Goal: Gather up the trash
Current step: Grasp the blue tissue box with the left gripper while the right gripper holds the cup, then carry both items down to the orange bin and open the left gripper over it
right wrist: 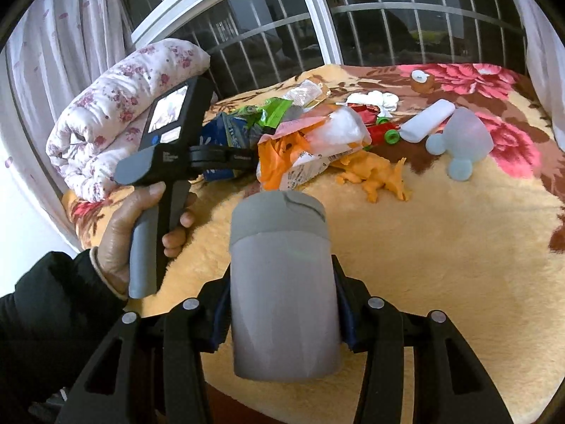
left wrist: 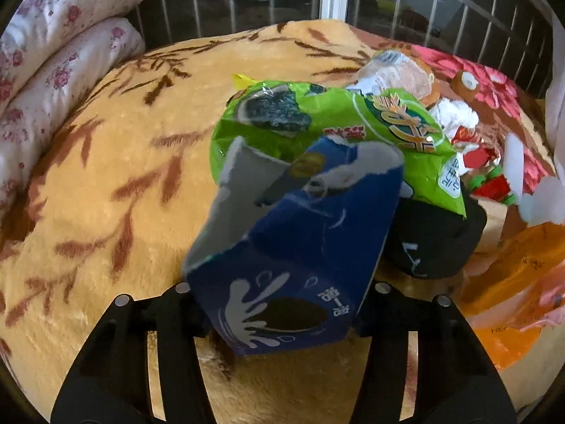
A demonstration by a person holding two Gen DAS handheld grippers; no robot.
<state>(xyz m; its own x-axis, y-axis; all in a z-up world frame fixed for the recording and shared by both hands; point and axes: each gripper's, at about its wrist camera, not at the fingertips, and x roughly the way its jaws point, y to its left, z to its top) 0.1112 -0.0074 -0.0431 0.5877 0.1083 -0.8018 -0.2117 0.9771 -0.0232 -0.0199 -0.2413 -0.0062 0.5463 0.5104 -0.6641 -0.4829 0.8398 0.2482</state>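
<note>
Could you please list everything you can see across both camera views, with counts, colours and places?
blue carton: one, blue and white, torn, between the left gripper's pads
green wrapper: one, green, behind the carton
grey cup: one, grey, clamped in the right gripper
orange bag: one, orange, mid-blanket trash pile
white bottle: one, white, lying right of the pile
quilt: one, floral white, folded by the window
blanket: one, yellow, under everything
left gripper: black
right gripper: black
hand: one, holding the left gripper's handle
</note>
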